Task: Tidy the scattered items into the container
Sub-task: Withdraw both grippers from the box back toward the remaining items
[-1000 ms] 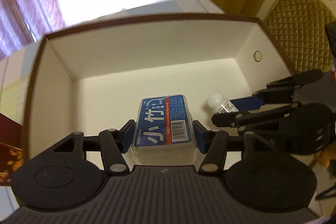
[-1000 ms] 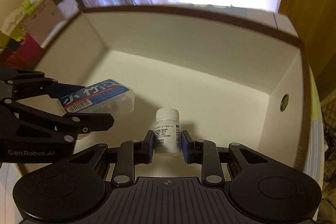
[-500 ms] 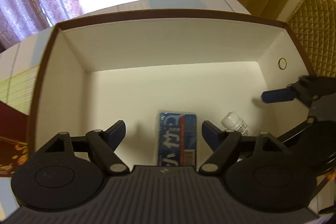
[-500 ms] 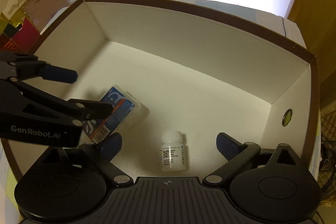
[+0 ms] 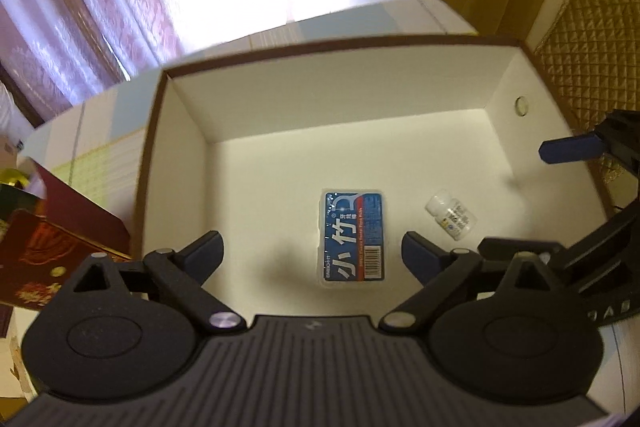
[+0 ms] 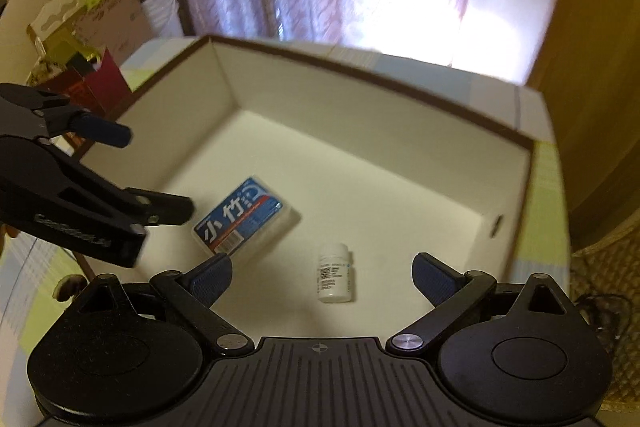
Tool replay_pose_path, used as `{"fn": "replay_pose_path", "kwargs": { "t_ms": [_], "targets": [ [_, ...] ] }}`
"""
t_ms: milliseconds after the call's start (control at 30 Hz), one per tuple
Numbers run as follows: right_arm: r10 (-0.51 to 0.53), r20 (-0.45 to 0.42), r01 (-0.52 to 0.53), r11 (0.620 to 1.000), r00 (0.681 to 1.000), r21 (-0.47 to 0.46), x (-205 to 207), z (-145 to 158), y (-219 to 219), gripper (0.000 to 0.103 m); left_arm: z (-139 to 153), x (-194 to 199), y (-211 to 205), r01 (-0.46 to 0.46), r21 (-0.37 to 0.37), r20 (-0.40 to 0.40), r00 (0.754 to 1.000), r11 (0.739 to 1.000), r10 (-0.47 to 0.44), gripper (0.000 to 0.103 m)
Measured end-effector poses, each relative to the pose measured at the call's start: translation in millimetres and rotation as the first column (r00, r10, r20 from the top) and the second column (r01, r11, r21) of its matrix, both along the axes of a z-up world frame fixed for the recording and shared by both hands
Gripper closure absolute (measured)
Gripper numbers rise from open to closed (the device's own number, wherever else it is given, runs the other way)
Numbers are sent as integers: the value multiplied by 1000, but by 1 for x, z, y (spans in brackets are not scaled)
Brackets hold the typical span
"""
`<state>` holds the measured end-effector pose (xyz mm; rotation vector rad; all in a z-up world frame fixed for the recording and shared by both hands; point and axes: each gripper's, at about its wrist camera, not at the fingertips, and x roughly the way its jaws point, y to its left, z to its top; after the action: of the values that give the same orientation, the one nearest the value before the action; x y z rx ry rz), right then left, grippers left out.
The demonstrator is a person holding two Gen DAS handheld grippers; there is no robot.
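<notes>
Both hand-held grippers, left (image 5: 312,253) and right (image 6: 322,273), gape empty above the box (image 5: 320,99); bottle (image 6: 334,277) print illegible.

Floss pack (image 5: 353,235) & pill bottle (image 5: 452,214) both lie flat in the box (image 5: 332,99), bottle just right of the pack, not touching. My left gripper (image 5: 312,254) hangs over the pack, my right gripper (image 6: 323,274) over the bottle, L beside R.

We see strong backlight blown out through the far curtains (image 5: 100,7), a dim near field, fisheye-bent edges and slight blur.
</notes>
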<state>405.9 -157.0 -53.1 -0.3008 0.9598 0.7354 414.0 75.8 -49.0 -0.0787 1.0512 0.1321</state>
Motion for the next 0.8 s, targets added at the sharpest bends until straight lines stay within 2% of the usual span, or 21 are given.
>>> {"fn": "replay_pose_path", "kwargs": {
  "t_ms": [300, 533, 800],
  "targets": [
    [-130, 82, 126, 991, 988, 53, -37, 30, -22, 2, 48, -48, -3, -5, -2, 91, 996, 1000, 5, 8],
    [-235, 121, 220, 967, 964, 127, -81, 56, -41, 2, 86, -109, 4, -13, 6, 187, 982, 1000, 12, 7],
    [-301, 144, 275, 945, 943, 175, -138, 68, -43, 2, 107, -179, 23, -48, 15, 252, 967, 999, 43, 4]
  ]
}}
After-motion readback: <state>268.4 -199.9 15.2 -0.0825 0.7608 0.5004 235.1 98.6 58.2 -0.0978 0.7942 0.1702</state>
